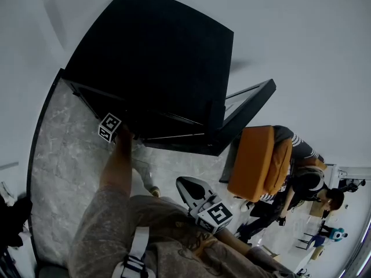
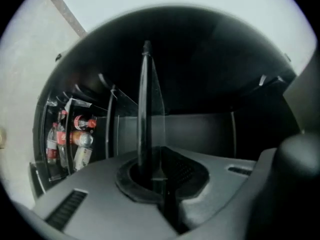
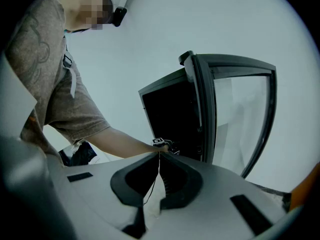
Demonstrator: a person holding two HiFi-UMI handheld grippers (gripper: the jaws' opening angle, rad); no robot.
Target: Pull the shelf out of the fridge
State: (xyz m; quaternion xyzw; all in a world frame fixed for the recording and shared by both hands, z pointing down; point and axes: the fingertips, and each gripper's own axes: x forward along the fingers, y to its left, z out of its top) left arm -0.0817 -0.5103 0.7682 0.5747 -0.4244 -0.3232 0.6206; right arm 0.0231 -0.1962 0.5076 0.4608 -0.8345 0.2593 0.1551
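The black fridge (image 1: pixel 156 57) stands with its glass door (image 1: pixel 249 106) swung open to the right. My left gripper (image 1: pixel 123 133) reaches into the fridge's front, its marker cube (image 1: pixel 109 126) showing at the edge. In the left gripper view a thin glass shelf (image 2: pixel 146 109) runs edge-on between the jaws, and my left gripper (image 2: pixel 152 171) is shut on its front edge. My right gripper (image 1: pixel 188 187) hangs near my body, away from the fridge. In its own view the right gripper (image 3: pixel 159 156) is shut with nothing in it, and the left gripper (image 3: pixel 162 143) shows at the fridge (image 3: pixel 167 114).
Several bottles (image 2: pixel 75 139) stand inside the fridge beside the shelf. An orange chair (image 1: pixel 258 161) and seated people (image 1: pixel 307 178) are to the right of the door. The floor (image 1: pixel 64 149) is grey marble, with a dark bag (image 1: pixel 11 213) at its left edge.
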